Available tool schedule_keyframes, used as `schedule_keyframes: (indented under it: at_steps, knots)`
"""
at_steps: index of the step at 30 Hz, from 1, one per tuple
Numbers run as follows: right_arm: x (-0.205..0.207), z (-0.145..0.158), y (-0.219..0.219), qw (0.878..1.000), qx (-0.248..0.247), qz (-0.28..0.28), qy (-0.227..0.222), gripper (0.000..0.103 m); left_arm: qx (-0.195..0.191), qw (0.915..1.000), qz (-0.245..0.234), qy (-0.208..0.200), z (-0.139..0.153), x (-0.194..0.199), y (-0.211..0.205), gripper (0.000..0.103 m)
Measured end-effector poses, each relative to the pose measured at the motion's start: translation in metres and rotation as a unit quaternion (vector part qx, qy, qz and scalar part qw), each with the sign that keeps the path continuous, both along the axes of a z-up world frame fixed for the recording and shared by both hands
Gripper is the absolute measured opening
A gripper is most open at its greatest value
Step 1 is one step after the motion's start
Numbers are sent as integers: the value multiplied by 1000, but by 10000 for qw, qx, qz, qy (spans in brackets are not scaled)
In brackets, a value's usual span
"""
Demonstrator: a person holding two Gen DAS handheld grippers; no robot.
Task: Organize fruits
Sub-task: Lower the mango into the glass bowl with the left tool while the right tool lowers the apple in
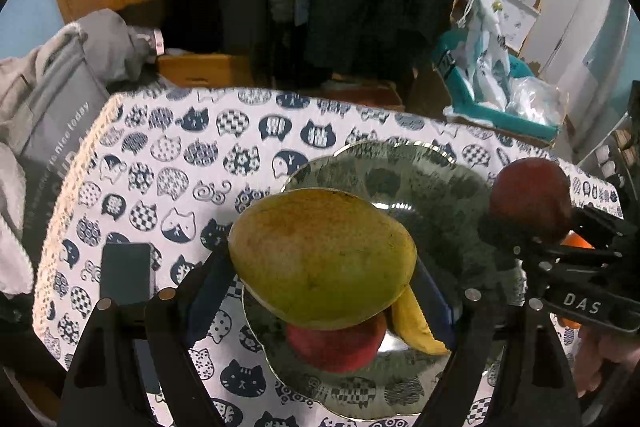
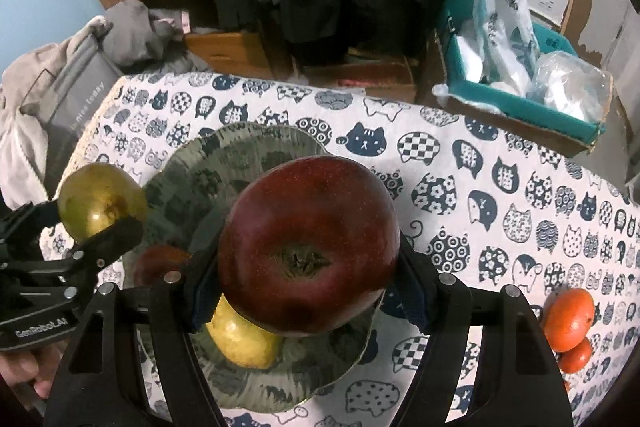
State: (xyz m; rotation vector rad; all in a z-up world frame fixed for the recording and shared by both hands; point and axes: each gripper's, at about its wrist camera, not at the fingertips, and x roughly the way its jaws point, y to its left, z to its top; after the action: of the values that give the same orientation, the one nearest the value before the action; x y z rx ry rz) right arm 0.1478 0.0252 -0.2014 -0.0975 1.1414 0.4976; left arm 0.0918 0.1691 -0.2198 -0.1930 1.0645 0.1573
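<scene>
Left wrist view: my left gripper point(image 1: 324, 267) clamps the mango point(image 1: 322, 257), my right gripper point(image 2: 308, 267) the apple point(image 2: 308, 243) (both over the plate point(image 1: 420, 163)); lowering gently comes next.

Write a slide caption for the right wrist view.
Right gripper holds a dark red apple above a mirrored scalloped plate.

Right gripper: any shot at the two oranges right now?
Probably not as is. The right gripper is shut on the red apple above the mirrored plate. The oranges lie to its right on the cloth, with nothing in the way, so it looks reachable once the apple is down.
</scene>
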Motion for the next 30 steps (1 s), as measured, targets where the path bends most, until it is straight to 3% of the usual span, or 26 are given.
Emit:
schedule_keyframes:
  at_steps: [6,16,23,30]
  knots:
    - [1,-10,4,10000,-16,42,78,74,-93,9994,55,328,-25,4,5,86]
    - [4,-20,5,9998,4,28,204,74,-249,9986,92,450,-36,15,10,87]
    - [3,-19,3,9997,44,-3,235,74,-280,9961,150,823,-54,21,11,86]
    - [3,-17,1,9995,127,-55,278,74,-238,9973,90,693,-47,23,9,91]
